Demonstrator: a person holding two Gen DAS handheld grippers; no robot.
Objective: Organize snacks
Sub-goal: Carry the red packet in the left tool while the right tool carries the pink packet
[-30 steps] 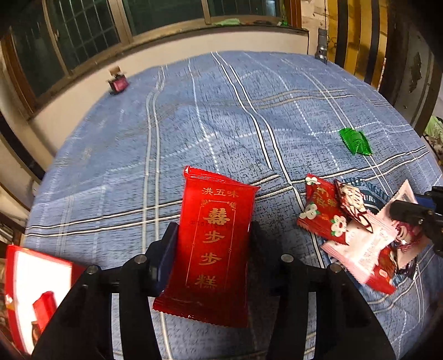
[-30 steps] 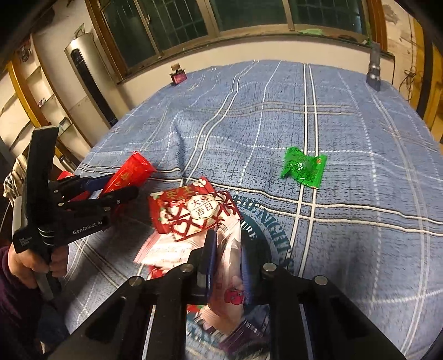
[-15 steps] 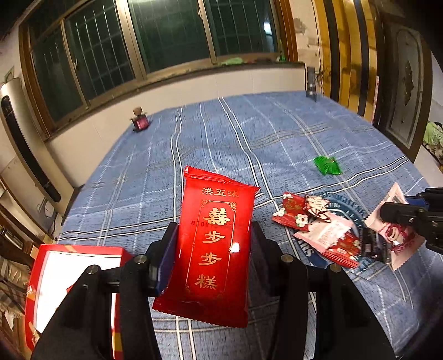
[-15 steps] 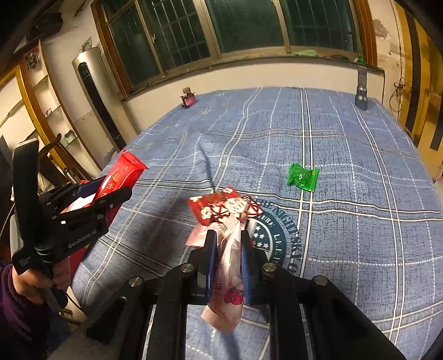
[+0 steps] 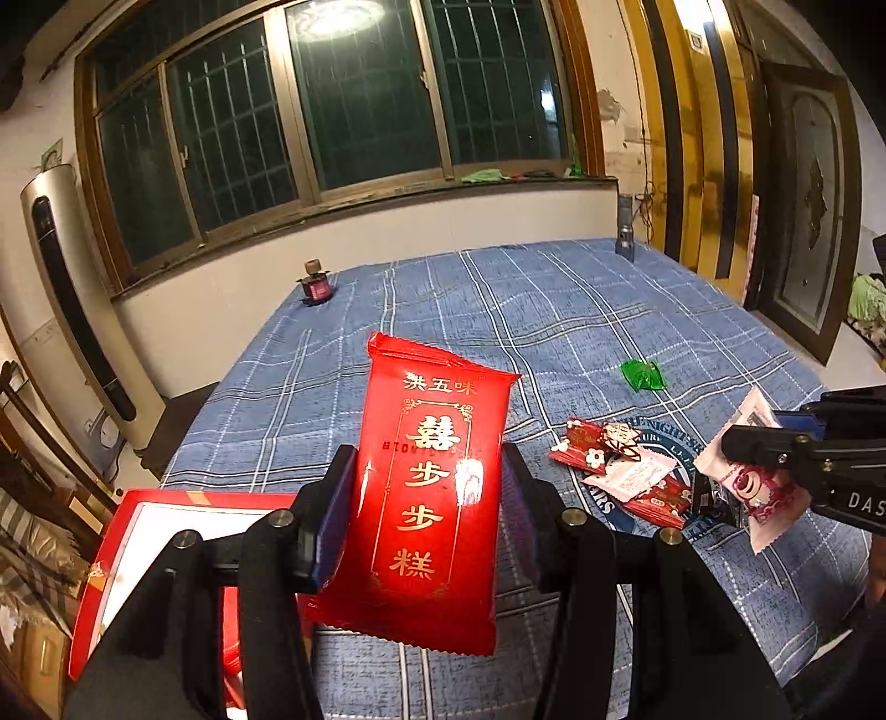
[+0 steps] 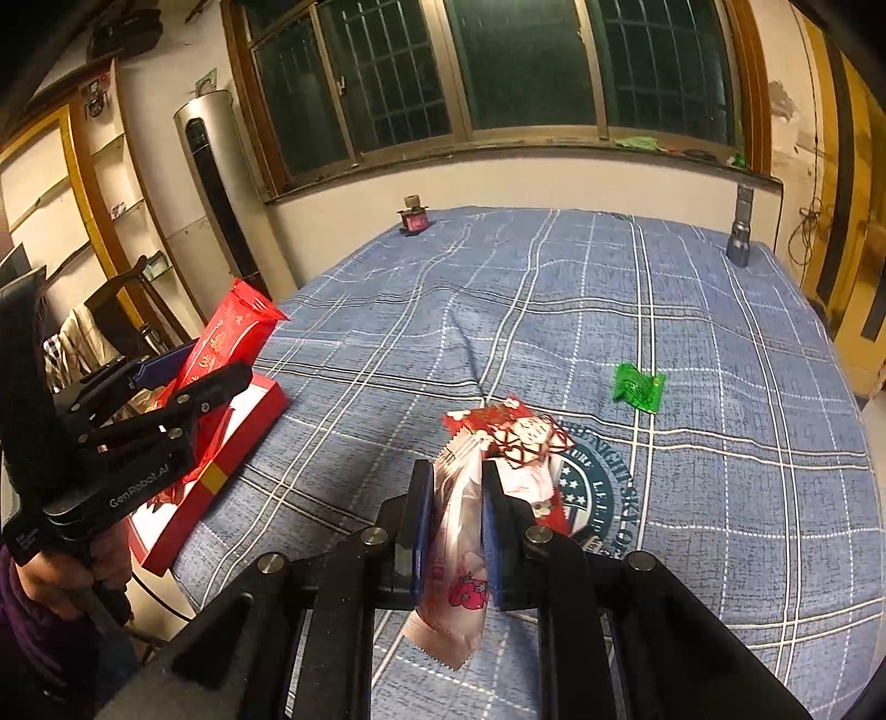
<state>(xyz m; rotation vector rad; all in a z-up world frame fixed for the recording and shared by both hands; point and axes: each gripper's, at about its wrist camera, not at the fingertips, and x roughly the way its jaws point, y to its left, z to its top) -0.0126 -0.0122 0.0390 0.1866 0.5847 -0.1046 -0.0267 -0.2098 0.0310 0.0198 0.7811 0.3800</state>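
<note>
Blue plaid cloth (green wrapper near snack pile).

The red snack packet is glossy plastic film. The blue checked tablecloth is matt woven cloth. The flashlight looks metal.

Warm, dim indoor lighting comes from a ceiling lamp reflected in the dark window. Glare marks the glossy red packet. Fisheye distortion bends walls and frames at the edges, corners are vignetted black, and focus is fairly sharp throughout.
</note>
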